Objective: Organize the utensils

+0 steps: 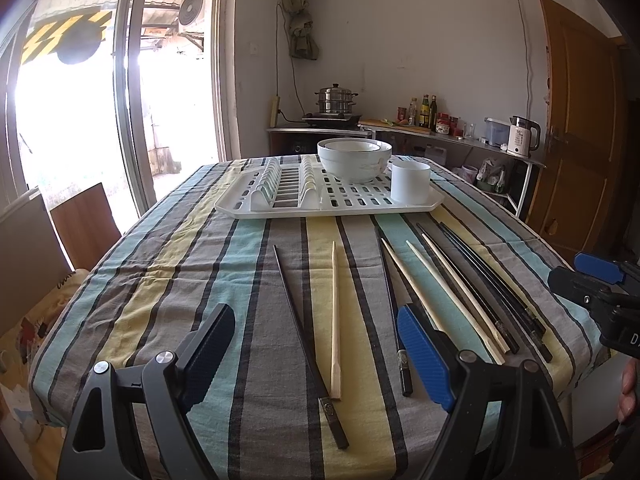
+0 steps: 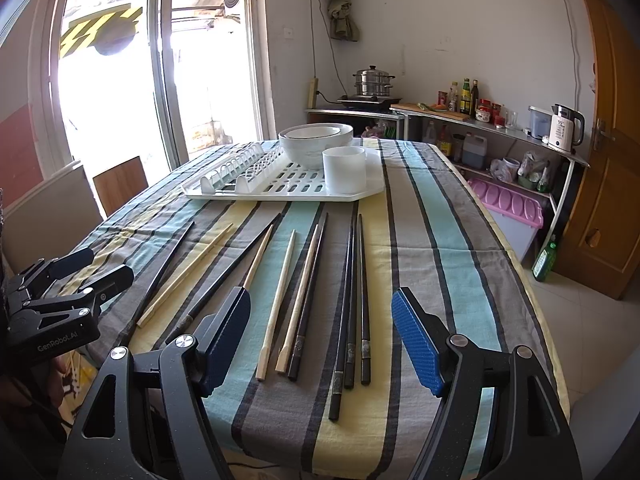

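Though partly tongs-hidden [image 1: 316, 354], one chopstick [image 1: 394, 312]

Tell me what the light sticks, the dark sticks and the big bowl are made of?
The light chopsticks look like bare wood or bamboo: pale, matte. The dark chopsticks seem lacquered wood or plastic: black, smooth, patterned ends; I cannot tell which. The bowl looks like glazed ceramic: white and glossy.
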The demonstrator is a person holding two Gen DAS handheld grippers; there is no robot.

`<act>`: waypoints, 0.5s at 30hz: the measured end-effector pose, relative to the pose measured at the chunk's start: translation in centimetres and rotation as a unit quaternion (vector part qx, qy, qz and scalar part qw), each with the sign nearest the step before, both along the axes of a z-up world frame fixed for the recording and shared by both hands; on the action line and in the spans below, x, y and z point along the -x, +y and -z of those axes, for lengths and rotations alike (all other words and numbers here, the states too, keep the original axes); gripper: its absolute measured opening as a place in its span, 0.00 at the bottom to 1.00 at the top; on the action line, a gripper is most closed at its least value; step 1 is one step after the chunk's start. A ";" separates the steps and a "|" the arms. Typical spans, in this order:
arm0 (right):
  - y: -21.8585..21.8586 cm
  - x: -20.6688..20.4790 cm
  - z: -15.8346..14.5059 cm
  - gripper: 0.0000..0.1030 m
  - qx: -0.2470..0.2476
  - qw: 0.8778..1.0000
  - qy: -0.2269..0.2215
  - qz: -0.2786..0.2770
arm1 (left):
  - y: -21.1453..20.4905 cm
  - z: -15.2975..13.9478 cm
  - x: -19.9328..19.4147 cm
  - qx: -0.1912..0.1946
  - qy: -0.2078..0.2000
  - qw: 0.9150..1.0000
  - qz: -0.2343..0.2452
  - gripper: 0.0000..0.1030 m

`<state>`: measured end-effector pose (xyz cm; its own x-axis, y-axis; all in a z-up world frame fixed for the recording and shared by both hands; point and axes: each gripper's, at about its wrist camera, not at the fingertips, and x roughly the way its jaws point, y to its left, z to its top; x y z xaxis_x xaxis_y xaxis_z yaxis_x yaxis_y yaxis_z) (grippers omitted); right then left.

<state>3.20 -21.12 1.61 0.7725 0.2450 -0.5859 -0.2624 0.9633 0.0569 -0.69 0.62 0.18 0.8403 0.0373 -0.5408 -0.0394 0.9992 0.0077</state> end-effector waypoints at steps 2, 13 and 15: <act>0.0 -0.1 0.0 0.72 0.000 1.000 0.000 0.000 | -0.1 0.0 0.0 -0.001 -0.001 1.000 0.001 0.81; 0.0 0.1 -0.1 0.72 0.000 1.000 0.000 0.000 | -0.3 0.2 0.2 -0.001 0.000 1.000 0.007 0.81; -0.1 0.1 -0.1 0.72 0.001 1.000 0.001 0.000 | -0.3 0.2 0.2 0.000 0.001 1.000 0.007 0.81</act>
<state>3.11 -21.22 1.71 0.7712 0.2446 -0.5877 -0.2627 0.9632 0.0561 -0.84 0.35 -0.03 0.8398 0.0261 -0.5422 -0.0262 0.9996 0.0074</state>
